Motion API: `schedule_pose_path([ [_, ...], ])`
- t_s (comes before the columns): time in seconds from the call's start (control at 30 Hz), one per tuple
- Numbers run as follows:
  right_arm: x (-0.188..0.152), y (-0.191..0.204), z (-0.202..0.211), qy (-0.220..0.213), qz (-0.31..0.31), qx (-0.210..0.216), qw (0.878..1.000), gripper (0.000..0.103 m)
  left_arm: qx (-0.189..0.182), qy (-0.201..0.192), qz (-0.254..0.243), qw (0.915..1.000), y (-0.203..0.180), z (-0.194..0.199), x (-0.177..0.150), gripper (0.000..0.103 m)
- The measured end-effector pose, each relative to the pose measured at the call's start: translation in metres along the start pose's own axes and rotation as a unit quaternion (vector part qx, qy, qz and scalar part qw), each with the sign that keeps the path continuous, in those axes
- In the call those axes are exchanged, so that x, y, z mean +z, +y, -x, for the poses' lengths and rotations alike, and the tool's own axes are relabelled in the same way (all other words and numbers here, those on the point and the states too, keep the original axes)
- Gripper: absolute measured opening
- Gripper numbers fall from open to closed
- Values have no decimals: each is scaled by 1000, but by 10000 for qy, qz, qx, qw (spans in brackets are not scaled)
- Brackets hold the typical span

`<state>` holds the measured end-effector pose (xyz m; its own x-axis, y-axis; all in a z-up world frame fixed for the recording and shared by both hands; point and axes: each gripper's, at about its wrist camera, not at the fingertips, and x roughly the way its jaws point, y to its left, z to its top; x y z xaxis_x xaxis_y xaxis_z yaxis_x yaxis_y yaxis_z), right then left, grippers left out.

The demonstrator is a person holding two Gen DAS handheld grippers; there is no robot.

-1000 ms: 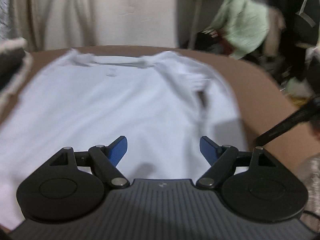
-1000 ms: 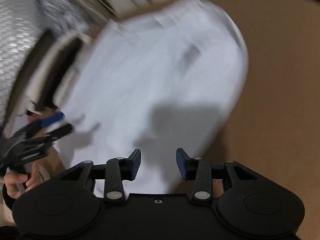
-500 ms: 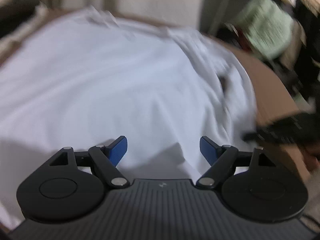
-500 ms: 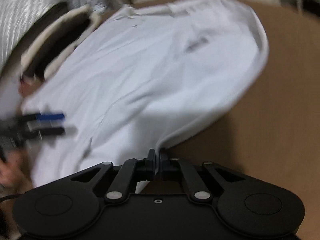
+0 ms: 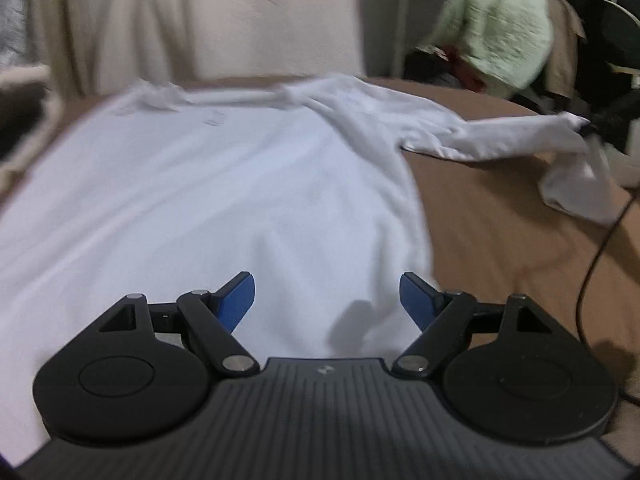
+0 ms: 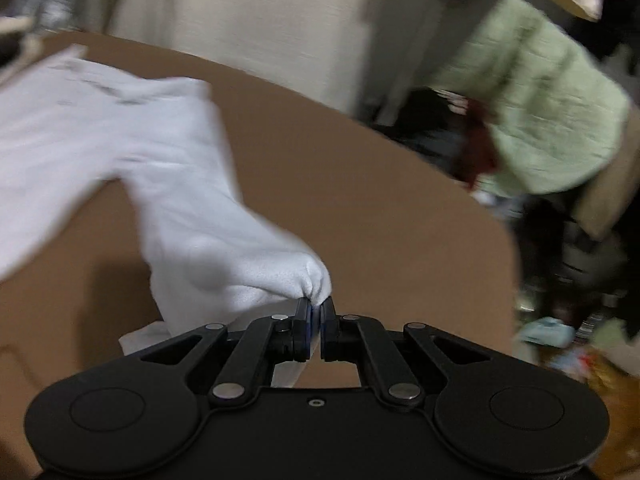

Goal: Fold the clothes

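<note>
A white long-sleeved shirt (image 5: 208, 184) lies spread on the brown table (image 5: 500, 248). My left gripper (image 5: 326, 296) is open and empty, hovering over the shirt's near hem. My right gripper (image 6: 316, 312) is shut on the end of the shirt's right sleeve (image 6: 224, 256) and holds it lifted and stretched out over the table. In the left wrist view the sleeve (image 5: 500, 140) runs out to the right to the right gripper (image 5: 592, 124) at the frame's edge.
A beige curtain (image 5: 180, 20) hangs behind the table. A pale green garment (image 6: 540, 112) and dark clutter sit past the table's right edge. A dark item with a pale rim (image 5: 20, 112) lies at the far left. A black cable (image 5: 596, 256) crosses the table at right.
My right gripper has shut on the sleeve end and pulled it out to the right, away from the shirt's body. My left gripper has stayed open over the hem.
</note>
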<state>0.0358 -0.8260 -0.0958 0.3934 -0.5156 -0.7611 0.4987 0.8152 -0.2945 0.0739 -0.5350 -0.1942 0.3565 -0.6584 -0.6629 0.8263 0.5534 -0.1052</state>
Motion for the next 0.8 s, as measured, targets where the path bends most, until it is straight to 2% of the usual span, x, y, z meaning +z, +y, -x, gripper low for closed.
schedule_pose_path([
  [0.07,6,-16,-11,110,-21,-229,9997,3,-344,320,194,9987,-1,-12,6,83],
  [0.13,8,-30,-18,158,98,-468,9987,3,-328,396,290,9983,-3,-20,8,87],
  [0.17,11,-35,-23,177,149,-560,9982,3,-362,423,245,9981,-6,-24,9,91],
  [0.27,28,-58,-35,270,104,-814,9963,3,-439,686,-168,9965,-22,-38,13,91],
  [0.33,39,-75,-45,336,-69,-772,9964,3,-201,837,-640,9942,-38,-44,11,92],
  [0.43,50,-85,-67,495,-57,-733,9961,3,163,893,-1428,9856,-65,-52,6,99],
  [0.5,52,-86,-85,764,-62,-597,9953,3,297,765,-1616,9834,-72,-51,4,101],
  [0.53,52,-88,-95,897,-110,-531,9945,3,222,786,-1537,9847,-69,-51,4,96],
  [0.6,52,-90,-107,983,-153,-502,9938,3,116,818,-1307,9880,-61,-48,8,65],
  [0.63,52,-91,-109,935,-176,-530,9940,3,87,831,-1147,9899,-54,-46,12,33],
  [0.67,53,-92,-109,869,-215,-546,9945,3,91,854,-896,9923,-45,-43,18,5],
  [0.7,55,-93,-108,821,-263,-537,9948,3,47,882,-578,9944,-34,-40,25,5],
  [0.73,56,-94,-107,779,-309,-521,9951,3,-239,940,73,9953,-15,-39,30,5],
  [0.77,55,-97,-106,742,-471,-413,9953,3,-514,1010,700,9911,4,-39,32,5],
  [0.8,54,-103,-105,705,-712,-248,9947,3,-690,1062,998,9869,13,-41,28,5],
])
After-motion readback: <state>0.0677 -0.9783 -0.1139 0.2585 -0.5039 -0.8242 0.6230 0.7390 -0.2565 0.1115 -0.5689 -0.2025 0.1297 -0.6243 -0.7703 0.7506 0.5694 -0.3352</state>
